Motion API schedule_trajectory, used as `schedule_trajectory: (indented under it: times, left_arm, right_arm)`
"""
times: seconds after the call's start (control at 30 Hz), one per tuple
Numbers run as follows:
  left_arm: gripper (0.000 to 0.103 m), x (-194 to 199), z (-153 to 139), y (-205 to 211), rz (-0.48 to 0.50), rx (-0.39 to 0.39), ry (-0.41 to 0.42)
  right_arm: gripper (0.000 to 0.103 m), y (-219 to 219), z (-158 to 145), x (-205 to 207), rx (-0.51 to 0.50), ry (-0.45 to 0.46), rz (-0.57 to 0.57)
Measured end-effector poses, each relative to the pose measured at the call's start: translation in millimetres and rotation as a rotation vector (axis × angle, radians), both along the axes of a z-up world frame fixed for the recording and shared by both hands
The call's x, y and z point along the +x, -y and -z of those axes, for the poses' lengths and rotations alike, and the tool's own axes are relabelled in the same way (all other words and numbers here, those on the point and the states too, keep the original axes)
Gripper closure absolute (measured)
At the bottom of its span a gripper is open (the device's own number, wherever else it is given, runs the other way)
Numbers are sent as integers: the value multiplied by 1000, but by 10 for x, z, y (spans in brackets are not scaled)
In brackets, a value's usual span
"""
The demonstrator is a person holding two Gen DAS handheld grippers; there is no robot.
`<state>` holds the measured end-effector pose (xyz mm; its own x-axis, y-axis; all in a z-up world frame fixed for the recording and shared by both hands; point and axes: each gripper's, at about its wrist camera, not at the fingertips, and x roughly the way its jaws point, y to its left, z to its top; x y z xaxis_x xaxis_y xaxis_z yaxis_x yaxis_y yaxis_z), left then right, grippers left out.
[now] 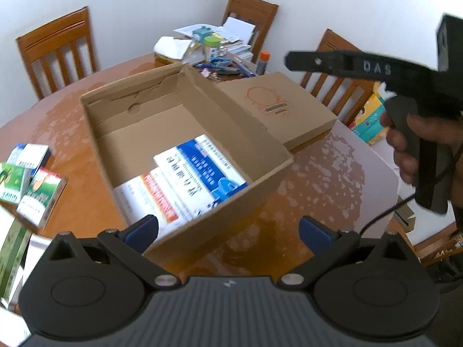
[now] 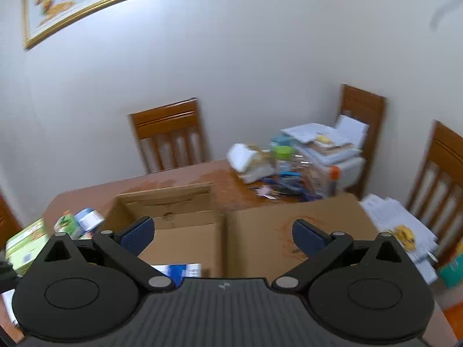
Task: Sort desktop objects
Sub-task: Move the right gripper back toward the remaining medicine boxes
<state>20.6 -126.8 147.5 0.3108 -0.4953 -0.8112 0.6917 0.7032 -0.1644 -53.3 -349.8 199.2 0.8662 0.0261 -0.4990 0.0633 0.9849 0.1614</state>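
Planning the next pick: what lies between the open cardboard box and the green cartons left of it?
Bare wooden table separates the cardboard box from the green cartons, as the left wrist view shows.

Left hand-held gripper (image 1: 228,231) spread, empty, above cardboard box (image 1: 185,133).

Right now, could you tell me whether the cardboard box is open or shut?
Open: the cardboard box has its lid folded back flat on the table, and medicine packs show inside.
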Motion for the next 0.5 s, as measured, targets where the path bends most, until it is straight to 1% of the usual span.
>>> schedule_trajectory:
  times: [0.13, 0.2, 0.33, 0.43, 0.5]
  left_arm:
    - [0, -95, -10, -315, -91, -1, 2]
    - [0, -139, 8, -477, -142, -2, -5]
    - [0, -275, 78, -796, -238, 2, -21]
    - [0, -380, 116, -1027, -307, -20, -27]
    - [0, -443, 148, -1189, -360, -35, -37]
  right_arm:
    - [0, -281, -162, 248, 4, -8, -176]
    - [0, -467, -206, 470, -23, -40, -258]
    - [0, -941, -289, 818, -53, -95, -469]
    - [0, -1360, -307, 879, -111, -87, -613]
    - [0, -1683, -256, 878, -177, -129, -695]
